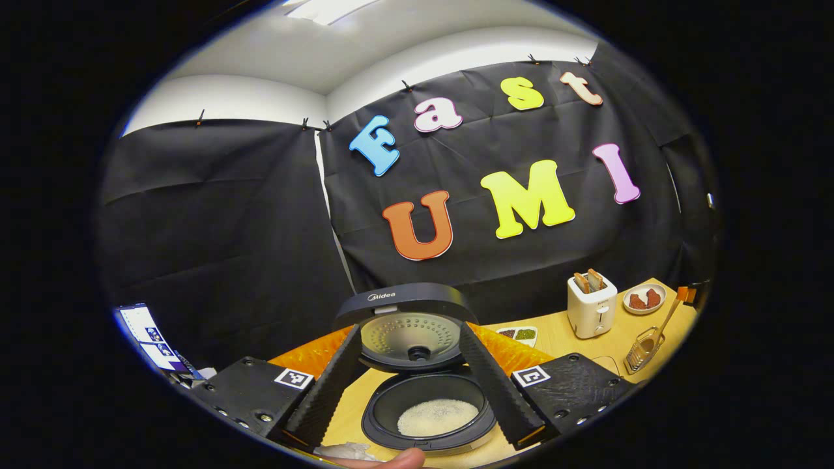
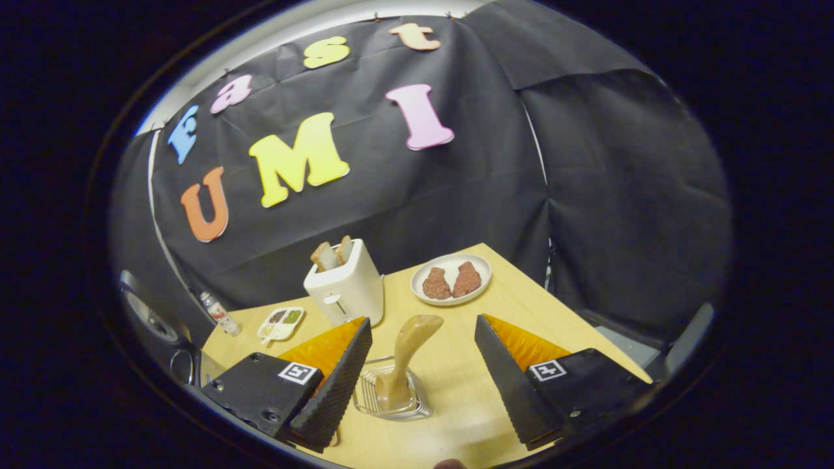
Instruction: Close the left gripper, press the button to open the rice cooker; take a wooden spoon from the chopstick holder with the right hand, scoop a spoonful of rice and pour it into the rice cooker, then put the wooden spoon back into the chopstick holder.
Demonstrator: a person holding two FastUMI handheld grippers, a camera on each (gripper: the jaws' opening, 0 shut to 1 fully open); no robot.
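The black rice cooker stands open, lid tilted up, with white rice in its pot. My left gripper is open, one finger on each side of the cooker, gripping nothing. In the right gripper view, the wooden spoon stands upright in the wire chopstick holder. My right gripper is open, its fingers flanking the spoon's top without touching it. From the left gripper view, the holder and the spoon sit far right on the table.
A white toaster with bread, a plate of brown pieces, a small condiment tray and a little bottle stand behind the holder. The table edge runs close on the right. A fingertip shows below the cooker.
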